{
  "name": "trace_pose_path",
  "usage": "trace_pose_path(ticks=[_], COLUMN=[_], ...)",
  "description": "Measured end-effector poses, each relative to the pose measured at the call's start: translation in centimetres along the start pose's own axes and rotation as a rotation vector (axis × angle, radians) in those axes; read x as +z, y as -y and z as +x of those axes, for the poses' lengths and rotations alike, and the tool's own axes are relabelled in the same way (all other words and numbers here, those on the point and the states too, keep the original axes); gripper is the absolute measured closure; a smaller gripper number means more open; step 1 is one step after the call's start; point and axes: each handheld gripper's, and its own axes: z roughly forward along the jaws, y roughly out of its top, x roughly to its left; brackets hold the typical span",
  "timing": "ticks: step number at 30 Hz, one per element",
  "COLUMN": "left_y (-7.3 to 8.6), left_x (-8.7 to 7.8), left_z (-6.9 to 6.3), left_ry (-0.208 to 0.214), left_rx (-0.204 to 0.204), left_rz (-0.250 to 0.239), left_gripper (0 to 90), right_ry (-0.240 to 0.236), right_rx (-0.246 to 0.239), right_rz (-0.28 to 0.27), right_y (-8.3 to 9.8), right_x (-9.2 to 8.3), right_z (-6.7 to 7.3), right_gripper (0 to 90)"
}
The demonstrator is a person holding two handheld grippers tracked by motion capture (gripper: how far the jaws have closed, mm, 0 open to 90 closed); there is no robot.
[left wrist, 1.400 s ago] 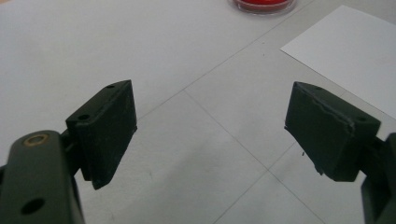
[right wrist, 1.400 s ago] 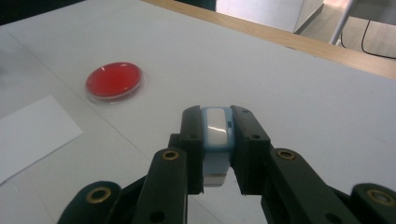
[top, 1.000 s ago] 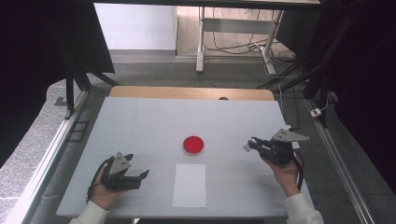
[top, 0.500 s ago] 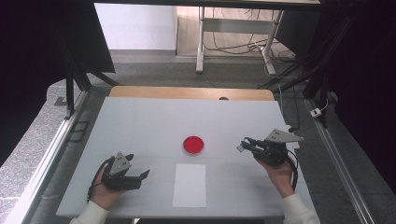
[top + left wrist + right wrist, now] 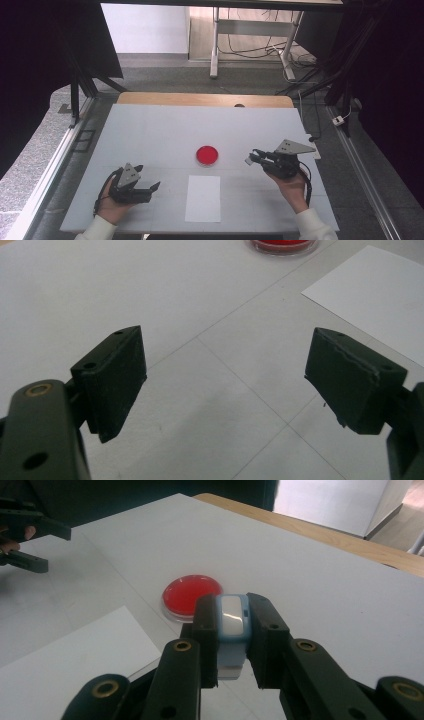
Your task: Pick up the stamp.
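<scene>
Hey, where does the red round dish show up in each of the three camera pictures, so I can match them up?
High view: the red dish sits mid-table, just beyond the white sheet.
Left gripper view: the dish is cut off at the top edge, right of centre.
Right gripper view: the dish lies just left of centre, beyond the jaws.
Shared landmark: the white sheet beside the dish.

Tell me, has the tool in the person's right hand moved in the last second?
Yes. The right tool, clamped on a small white and blue object, has slid left across the table toward the red dish.
</scene>
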Motion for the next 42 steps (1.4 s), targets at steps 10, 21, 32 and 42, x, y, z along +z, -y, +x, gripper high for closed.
trace_pose_path(ticks=[10, 21, 32, 42], left_y=[0.0, 0.0, -0.1, -0.1], left_x=[0.0, 0.0, 0.1, 0.2], left_z=[0.0, 0.0, 0.0, -0.1], left_ry=[-0.002, -0.002, 0.0, 0.0], left_rx=[0.001, 0.002, 0.003, 0.006], left_rz=[0.003, 0.001, -0.002, -0.002], left_gripper=[16.6, 16.7, 16.7, 16.7], right_ry=[-0.042, -0.073, -0.097, -0.13], right_rx=[-0.017, -0.038, -0.047, -0.051], right_rz=[0.001, 0.002, 0.005, 0.005], right_y=[-0.6, -1.3, -1.6, -1.8], right_x=[1.2, 2.7, 4.4, 5.9], right_z=[1.9, 3.3, 4.3, 5.5], right_gripper=[74.9, 74.9, 74.9, 74.9])
